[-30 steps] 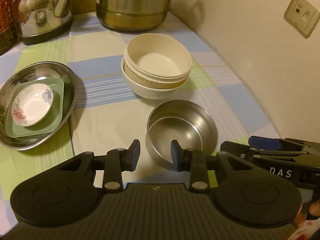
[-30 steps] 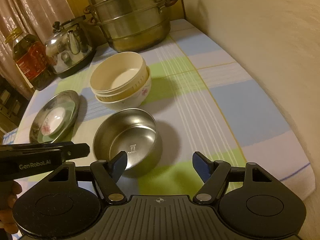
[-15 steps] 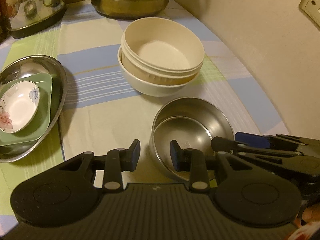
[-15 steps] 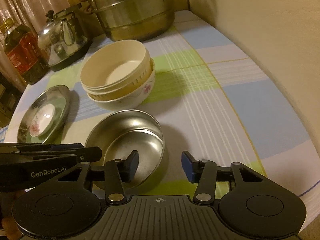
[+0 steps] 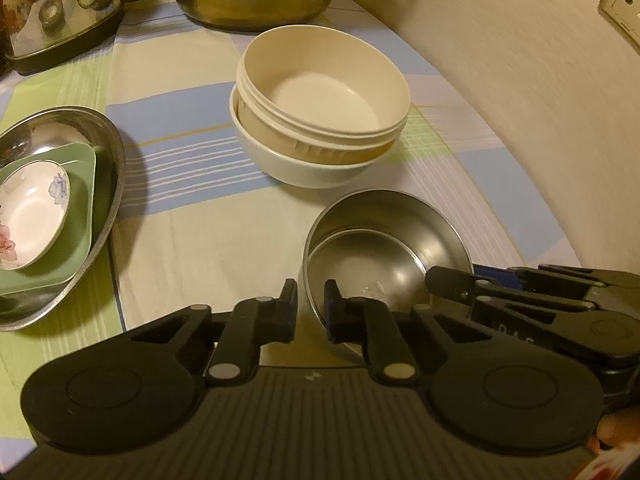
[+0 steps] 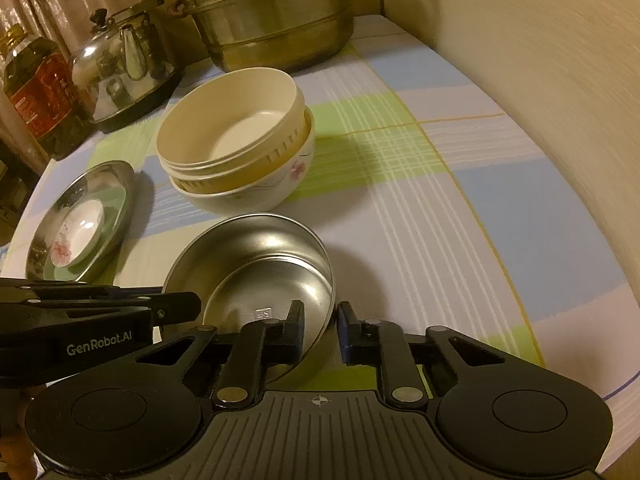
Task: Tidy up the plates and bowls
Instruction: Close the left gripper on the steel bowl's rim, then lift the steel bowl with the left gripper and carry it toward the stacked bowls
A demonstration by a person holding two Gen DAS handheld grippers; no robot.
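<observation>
A steel bowl sits on the checked cloth close in front of both grippers. My left gripper is shut on the bowl's near-left rim, one pad inside and one outside. My right gripper straddles the near-right rim and its jaws are closing. A thin gap still shows beside the outer pad. Behind the steel bowl, a cream bowl rests inside a white floral bowl. At the left, a steel plate holds a green square dish and a small floral dish.
A large steamer pot and a kettle stand at the back, with an oil bottle at far left. The wall curves along the right side and carries a socket. The cloth's right edge lies near my right gripper.
Both grippers came forward and down to the steel bowl. Their jaws narrowed around its near rim, the left one fully onto it.
</observation>
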